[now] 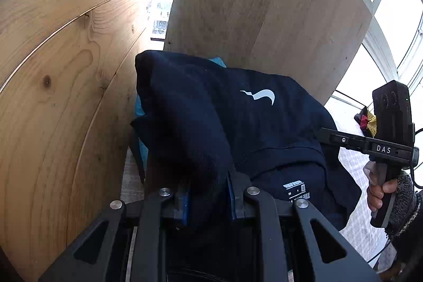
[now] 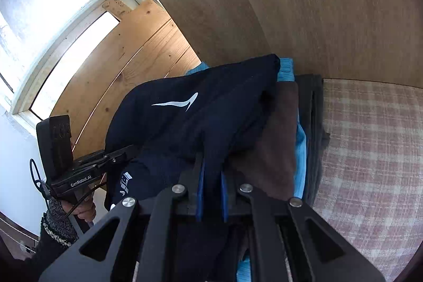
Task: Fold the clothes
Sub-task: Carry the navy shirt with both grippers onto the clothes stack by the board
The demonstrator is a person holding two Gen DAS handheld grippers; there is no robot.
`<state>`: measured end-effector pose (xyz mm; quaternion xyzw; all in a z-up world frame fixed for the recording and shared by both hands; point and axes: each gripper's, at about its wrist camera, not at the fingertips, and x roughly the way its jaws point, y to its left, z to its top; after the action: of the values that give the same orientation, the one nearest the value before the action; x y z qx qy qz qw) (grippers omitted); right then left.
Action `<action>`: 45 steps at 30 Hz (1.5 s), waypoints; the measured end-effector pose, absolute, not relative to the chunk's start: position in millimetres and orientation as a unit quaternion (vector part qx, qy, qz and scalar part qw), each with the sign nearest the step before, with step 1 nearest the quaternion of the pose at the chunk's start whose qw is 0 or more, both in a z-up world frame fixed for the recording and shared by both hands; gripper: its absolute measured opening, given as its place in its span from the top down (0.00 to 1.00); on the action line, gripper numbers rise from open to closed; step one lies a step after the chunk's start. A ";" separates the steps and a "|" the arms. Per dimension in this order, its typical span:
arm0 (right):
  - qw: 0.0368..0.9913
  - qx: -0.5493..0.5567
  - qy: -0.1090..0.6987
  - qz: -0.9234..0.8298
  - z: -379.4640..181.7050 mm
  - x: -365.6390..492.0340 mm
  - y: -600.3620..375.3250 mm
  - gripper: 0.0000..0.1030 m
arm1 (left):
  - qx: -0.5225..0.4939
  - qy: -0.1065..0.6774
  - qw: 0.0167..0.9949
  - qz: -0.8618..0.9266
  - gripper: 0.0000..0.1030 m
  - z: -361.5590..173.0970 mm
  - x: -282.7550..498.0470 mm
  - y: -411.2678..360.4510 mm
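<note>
Left gripper (image 1: pixel 208 198), right gripper (image 2: pixel 211 198): jaws clamp navy garment (image 2: pixel 185 107); lower evenly onto folded pile (image 2: pixel 301 139), edges aligned.

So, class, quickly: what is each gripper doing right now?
Left gripper: shut on the navy garment.
Right gripper: shut on the navy garment.

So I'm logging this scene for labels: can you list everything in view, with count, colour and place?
Folded navy garment with white logo: one, dark navy, atop the stack, gripped from both sides.
Brown folded cloth: one, brown, under the navy garment.
Light blue folded cloth: one, blue, lower in the stack.
Dark grey folded cloth: one, grey, stack's right edge.
Checked pink-and-cream cover: one, beneath the stack.
Pine plank panel: one, left.
Pale wooden board: one, behind.
Left tongs: shut on navy fabric.
Right tongs: shut on navy fabric.
</note>
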<state>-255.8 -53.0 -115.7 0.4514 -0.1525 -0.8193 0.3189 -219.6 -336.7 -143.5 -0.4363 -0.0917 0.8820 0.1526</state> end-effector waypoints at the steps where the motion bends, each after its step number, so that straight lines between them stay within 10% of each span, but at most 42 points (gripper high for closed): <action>1: 0.318 0.454 -0.151 -0.819 -115.9 -256.3 -52.2 0.90 | -0.436 -0.092 0.150 0.883 0.77 -141.6 -220.1 -338.1; 14: 0.330 0.392 -0.094 -0.853 -54.0 -226.4 -41.2 0.86 | -0.343 -0.046 0.109 0.932 0.68 -63.5 -171.4 -340.2; 22: 0.330 0.474 -0.037 -0.815 -121.6 -258.9 -92.0 0.86 | -0.436 -0.077 0.064 0.894 0.59 -149.4 -228.7 -351.3; 31: 0.345 0.424 -0.088 -0.833 -77.5 -272.8 -67.6 0.86 | -0.362 -0.039 0.092 0.927 0.61 -76.3 -228.8 -336.9; 45: 0.312 0.464 -0.011 -0.829 -105.6 -345.6 -113.5 0.86 | -0.409 -0.012 0.050 0.911 0.62 -119.7 -306.5 -329.5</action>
<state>-345.6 -113.5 -105.6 0.4641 -0.0107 -0.8288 0.3124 -306.5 -329.5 -119.7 -0.4093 -0.0117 0.9110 0.0497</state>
